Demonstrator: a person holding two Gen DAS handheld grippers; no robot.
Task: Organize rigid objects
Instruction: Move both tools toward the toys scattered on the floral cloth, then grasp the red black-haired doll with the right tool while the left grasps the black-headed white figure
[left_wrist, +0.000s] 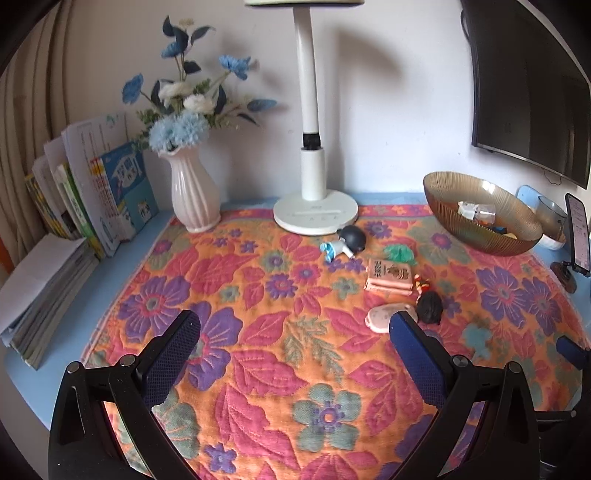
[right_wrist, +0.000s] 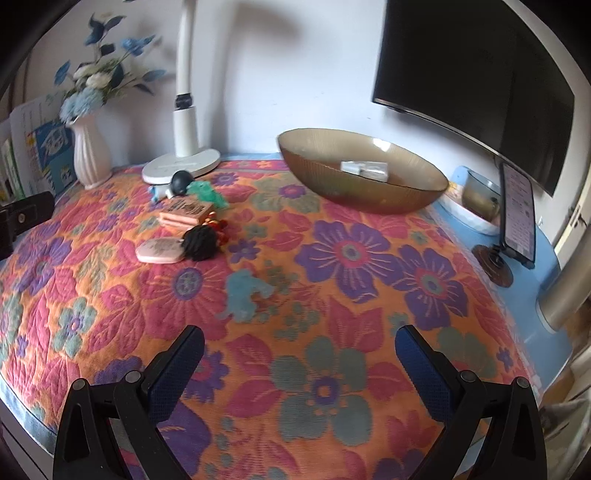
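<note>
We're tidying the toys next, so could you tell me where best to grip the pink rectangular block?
Probably grip the pink rectangular block across its two long side edges from above. It lies flat, and the black-haired figure crowds its near end.

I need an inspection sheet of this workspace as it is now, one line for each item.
Surface: flowered cloth over a blue table.
Job's things: brown bowl holding a few pieces; dark-haired figurine, pink oval case, pink box, green toy, black-headed figurine, translucent blue figure lying on the cloth.
Clutter: vase of flowers, lamp, books, phone on stand.
Grippers: left gripper and right gripper open, fingers empty.
Cables: nothing seen.
Surroundings: dark screen on the wall.
</note>
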